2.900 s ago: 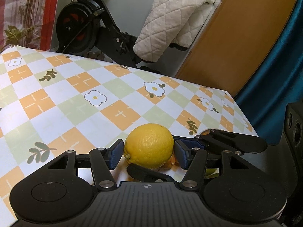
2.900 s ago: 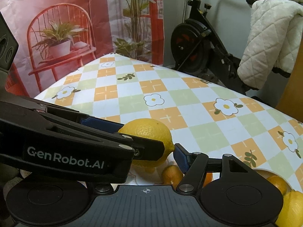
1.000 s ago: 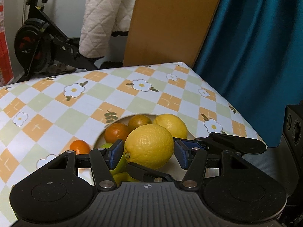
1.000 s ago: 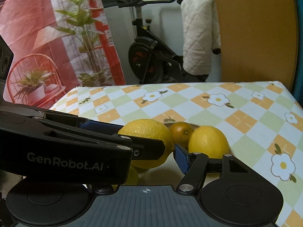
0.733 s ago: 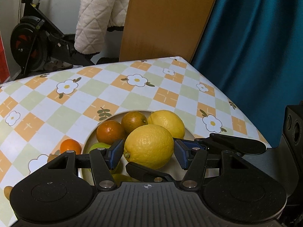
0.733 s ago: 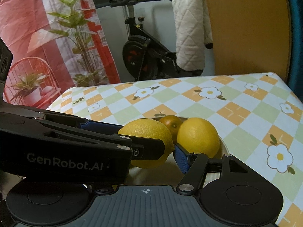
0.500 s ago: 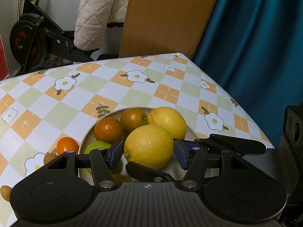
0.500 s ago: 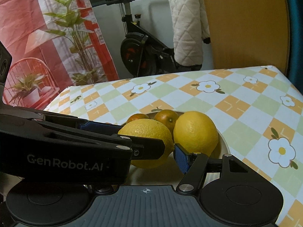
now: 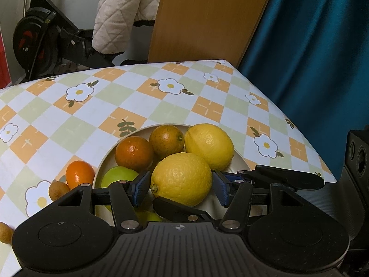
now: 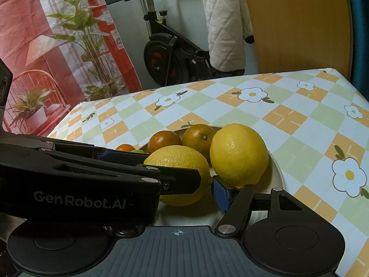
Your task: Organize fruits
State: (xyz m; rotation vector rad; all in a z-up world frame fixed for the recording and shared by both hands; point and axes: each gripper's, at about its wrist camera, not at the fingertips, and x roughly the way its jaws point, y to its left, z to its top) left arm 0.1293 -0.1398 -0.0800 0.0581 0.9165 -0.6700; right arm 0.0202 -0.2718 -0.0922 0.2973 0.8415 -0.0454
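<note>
A large yellow lemon (image 9: 182,177) sits between the blue pads of my left gripper (image 9: 180,185), which is shut on it. My right gripper (image 10: 177,191) reaches in from the side and grips the same lemon (image 10: 177,161). Its right pad (image 10: 221,194) touches the lemon's end, and its left finger is hidden behind the left gripper's black body (image 10: 80,184). The lemon hangs just over the near part of a beige plate (image 9: 239,161). I cannot tell whether it touches the plate.
The plate holds a second lemon (image 9: 208,145), two dark oranges (image 9: 135,153) (image 9: 166,139) and a green fruit (image 9: 118,176). A small orange (image 9: 79,173) and brown fruits (image 9: 57,189) lie on the checked cloth left of it. The table's corner (image 9: 228,62) is behind.
Both grippers have carried the lemon from the open cloth to the plate. Over the last second the plate and its fruits have drawn closer and the lemon sank slightly. The jaws kept their width.
</note>
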